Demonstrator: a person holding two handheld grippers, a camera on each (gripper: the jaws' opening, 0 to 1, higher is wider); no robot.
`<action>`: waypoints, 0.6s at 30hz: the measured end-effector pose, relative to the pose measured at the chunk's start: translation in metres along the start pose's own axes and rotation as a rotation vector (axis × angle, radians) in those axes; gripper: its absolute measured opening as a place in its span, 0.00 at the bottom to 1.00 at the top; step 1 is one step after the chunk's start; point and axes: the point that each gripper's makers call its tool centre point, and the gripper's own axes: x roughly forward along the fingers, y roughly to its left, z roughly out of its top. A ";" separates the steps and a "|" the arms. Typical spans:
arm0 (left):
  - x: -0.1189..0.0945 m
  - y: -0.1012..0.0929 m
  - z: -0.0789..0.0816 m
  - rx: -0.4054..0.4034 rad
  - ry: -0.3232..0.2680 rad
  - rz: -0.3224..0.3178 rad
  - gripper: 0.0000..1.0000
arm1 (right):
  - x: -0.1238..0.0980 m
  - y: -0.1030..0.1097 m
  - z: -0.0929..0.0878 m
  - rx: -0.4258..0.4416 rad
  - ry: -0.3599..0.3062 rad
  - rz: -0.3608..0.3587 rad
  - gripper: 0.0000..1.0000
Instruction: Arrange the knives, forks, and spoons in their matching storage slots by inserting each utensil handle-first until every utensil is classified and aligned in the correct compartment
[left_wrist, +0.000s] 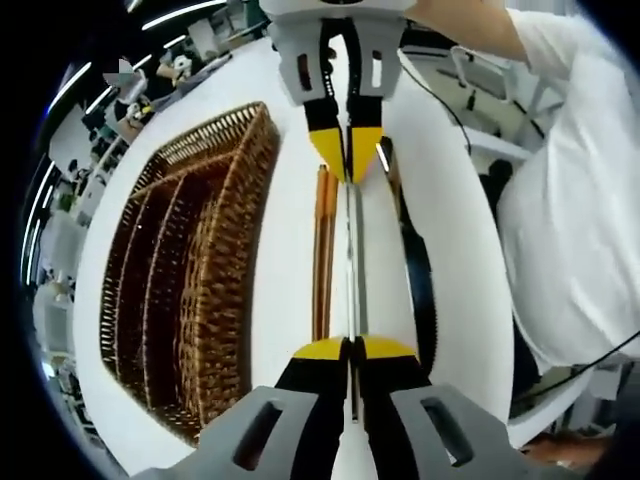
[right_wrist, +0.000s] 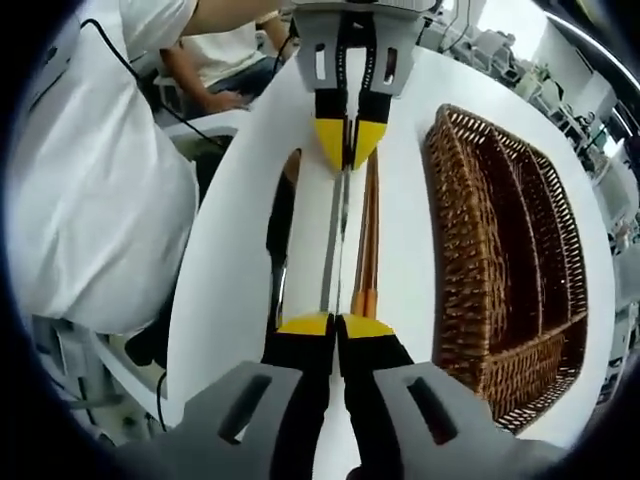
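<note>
Utensil (left_wrist: 352, 260) ends were hidden between both grippers' closed jaws; type could not be told. Wicker tray (right_wrist: 520, 260) slot floors were too dim to read.

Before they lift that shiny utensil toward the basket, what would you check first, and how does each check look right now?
1. Left gripper shut on the metal utensil: ok.
2. Right gripper shut on its other end: ok.
3. Basket slots free to receive it: ok, they look empty.
4. Which kind of utensil it is: cannot tell, both ends are hidden by the jaws.
5. Wooden chopsticks lie close alongside and might get dragged: not ok.
6. Dark-handled knife apart from the grip: ok.
</note>
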 end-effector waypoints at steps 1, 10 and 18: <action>-0.003 0.002 0.001 0.001 -0.003 0.005 0.02 | -0.002 -0.001 0.001 -0.001 -0.002 -0.002 0.01; -0.028 0.020 0.005 -0.001 -0.019 0.034 0.02 | -0.024 -0.019 0.018 -0.026 -0.007 -0.041 0.01; -0.040 0.040 0.005 -0.001 -0.020 0.052 0.02 | -0.032 -0.039 0.026 -0.025 -0.015 -0.067 0.01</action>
